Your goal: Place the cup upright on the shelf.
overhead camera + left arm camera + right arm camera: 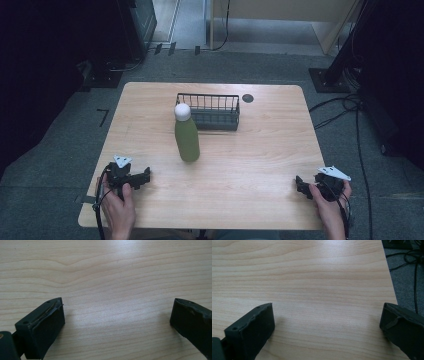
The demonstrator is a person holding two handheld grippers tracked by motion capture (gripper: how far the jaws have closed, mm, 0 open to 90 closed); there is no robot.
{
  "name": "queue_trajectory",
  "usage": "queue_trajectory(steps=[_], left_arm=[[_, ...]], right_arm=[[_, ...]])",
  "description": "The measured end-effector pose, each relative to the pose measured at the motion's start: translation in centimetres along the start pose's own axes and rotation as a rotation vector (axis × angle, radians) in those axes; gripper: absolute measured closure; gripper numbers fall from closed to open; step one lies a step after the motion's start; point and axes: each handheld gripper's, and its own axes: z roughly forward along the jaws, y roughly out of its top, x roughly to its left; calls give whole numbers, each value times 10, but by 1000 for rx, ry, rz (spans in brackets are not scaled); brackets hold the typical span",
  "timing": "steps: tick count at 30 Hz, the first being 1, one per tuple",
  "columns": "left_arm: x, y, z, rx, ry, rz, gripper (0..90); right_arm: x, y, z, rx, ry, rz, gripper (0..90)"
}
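A green bottle (187,140) with a white cap stands upright in the middle of the wooden table (260,150). Just behind it sits a dark wire basket (210,112). My left gripper (146,176) rests near the table's front left corner, held by a hand, well left of and in front of the bottle. Its jaws stand wide apart with bare wood between them in the left gripper view, so the left gripper (117,315) is open. My right gripper (299,184) lies near the front right edge; the right gripper (327,317) is open over bare wood.
A dark round spot (248,98) marks the table's far edge right of the basket. Cables (350,107) trail over the grey carpet at the right, where the table edge (390,282) is close to my right gripper. Dark equipment stands at the back left.
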Motion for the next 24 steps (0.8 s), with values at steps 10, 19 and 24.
queue_trajectory(steps=[10,19,24], left_arm=[[0,0,0,0,1,1,1],[0,0,0,1,1,1,1],[0,0,0,-1,2,1,1]], right_arm=[[-1,0,0,-5,4,0,12],[6,7,-8,-43,1,48,47],[21,23,-14,-66,33,21,51]])
